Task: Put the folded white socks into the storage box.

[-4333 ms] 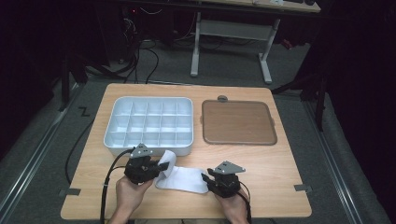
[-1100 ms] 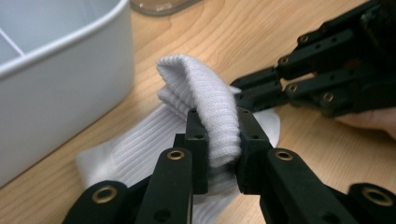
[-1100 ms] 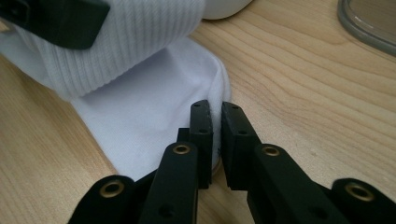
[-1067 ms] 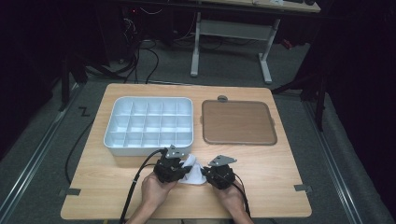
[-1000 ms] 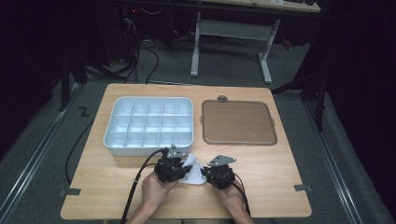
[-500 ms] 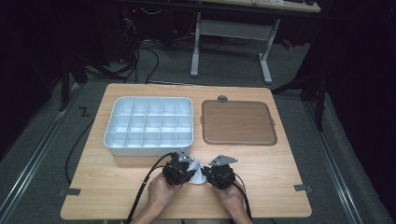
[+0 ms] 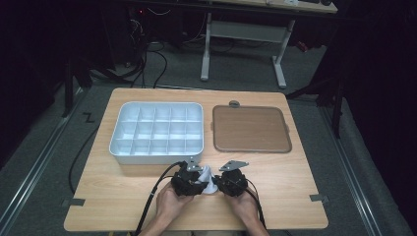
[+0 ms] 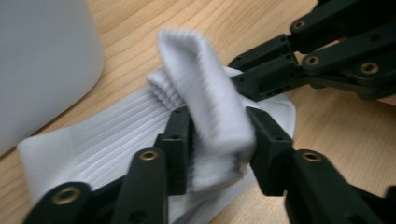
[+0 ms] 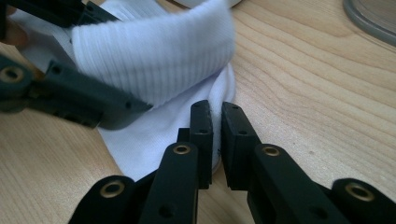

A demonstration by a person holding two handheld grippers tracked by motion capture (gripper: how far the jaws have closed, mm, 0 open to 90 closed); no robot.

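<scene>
Near table edge, both hands meet over a white ribbed sock lying on the wooden table, just in front of the tray. Left gripper has a folded-over piece of the sock between its jaws; the jaws have just been opening, and the fabric still sits in the gap touching both pads, so it looks like a fold being let go, though a light grip can't be ruled out. Right gripper has its jaws nearly together, pinching a thin edge of the sock flat against the table, probably to anchor the fabric while the other side gets folded over. In the high view the left gripper and right gripper sit close together, sock bunched between them. Judging by this, folding or rolling the sock is in hand and not finished. Further back, left: a white compartment tray, grid of small cells, all look empty. Right of it, apart: a brown flat tray with a raised rim, nothing on it; a small grey round thing rests at its far edge, too small to identify.
</scene>
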